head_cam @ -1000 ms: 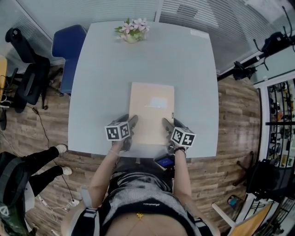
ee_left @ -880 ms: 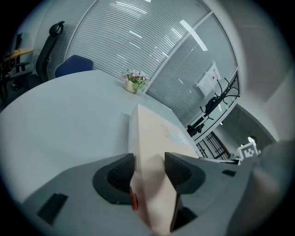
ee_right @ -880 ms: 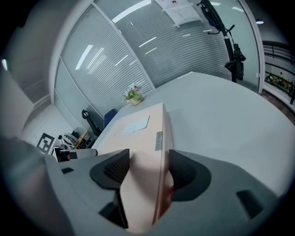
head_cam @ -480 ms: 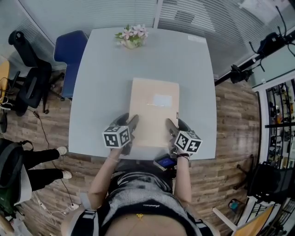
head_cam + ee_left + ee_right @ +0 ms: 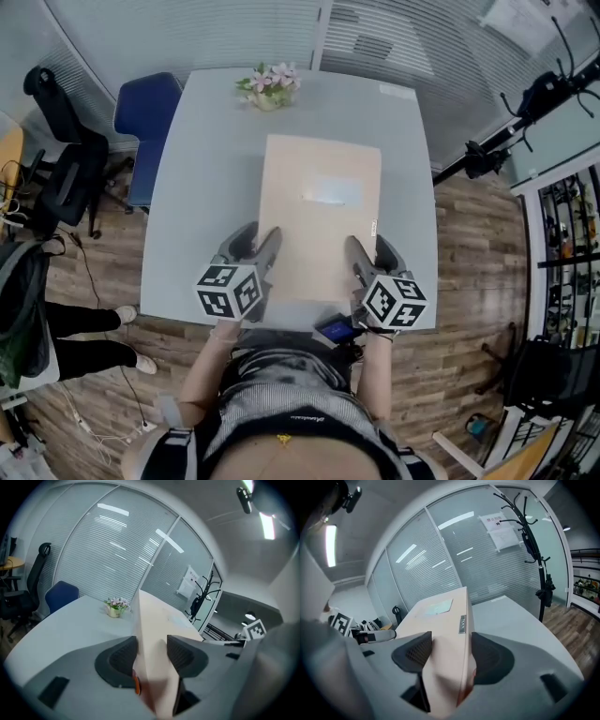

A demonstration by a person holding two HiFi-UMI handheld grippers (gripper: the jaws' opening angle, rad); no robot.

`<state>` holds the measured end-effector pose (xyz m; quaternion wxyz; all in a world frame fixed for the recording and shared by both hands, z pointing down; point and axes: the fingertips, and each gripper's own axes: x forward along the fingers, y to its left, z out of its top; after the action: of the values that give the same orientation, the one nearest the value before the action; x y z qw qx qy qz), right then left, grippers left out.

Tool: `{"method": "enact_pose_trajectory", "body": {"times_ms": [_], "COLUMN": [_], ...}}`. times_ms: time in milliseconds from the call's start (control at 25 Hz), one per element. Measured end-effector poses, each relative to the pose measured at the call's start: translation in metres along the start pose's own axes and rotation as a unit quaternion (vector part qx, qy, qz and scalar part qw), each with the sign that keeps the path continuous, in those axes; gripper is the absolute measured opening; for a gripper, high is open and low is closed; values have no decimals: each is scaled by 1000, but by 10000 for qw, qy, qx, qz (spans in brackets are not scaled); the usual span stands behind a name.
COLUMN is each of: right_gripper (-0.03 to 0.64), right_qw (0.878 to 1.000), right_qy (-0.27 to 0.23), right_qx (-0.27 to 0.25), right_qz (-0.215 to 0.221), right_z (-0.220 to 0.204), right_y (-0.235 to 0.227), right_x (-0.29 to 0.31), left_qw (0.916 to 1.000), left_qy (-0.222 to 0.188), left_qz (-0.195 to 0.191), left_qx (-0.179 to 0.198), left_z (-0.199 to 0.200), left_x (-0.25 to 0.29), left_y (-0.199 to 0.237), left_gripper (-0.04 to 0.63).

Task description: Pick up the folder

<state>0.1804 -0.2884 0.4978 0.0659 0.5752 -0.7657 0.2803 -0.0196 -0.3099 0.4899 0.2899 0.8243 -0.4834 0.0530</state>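
Head view: the folder sits over the tabletop, its near end gripped by the left tongs and right tongs.
Left gripper view: jaws clenched on the folder's edge, with the sheet apparently clear of the surface.
Right gripper view: jaws likewise clamped on the opposite edge.
Judgement: pickup essentially achieved; only steady carrying is left.

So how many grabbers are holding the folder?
2. The left gripper clamps the folder on its left edge, near the person; the right gripper clamps its right edge. None hidden.
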Motion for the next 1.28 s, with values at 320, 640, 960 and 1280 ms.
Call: {"method": "enact_pose_trajectory", "body": {"times_ms": [320,640,960,1280], "right_gripper": [264,261,259,255], "right_qw": [9985,9965,9959,9953], "right_qy": [-475,-745,-780,-829], "right_qx": [-243,-331,-393,-425], "right_qz": [69,160,239,266], "right_z": [41,56,61,64], "right_y": [24,41,46,49], "right_x": [-21,-28,-31,-33], "left_qw": [9981,9961,9954,9946], "left_qy": [-557,-777,-859,-925], "left_qz": [-22,-25,25,36], "left_qx": [253,428,428,480], "left_z": [43,63,69,73], "left_x": [-23,-39,-45,-48], "left_y": [-18,-20,-21,-23], "left_gripper": [196,195,192,189]}}
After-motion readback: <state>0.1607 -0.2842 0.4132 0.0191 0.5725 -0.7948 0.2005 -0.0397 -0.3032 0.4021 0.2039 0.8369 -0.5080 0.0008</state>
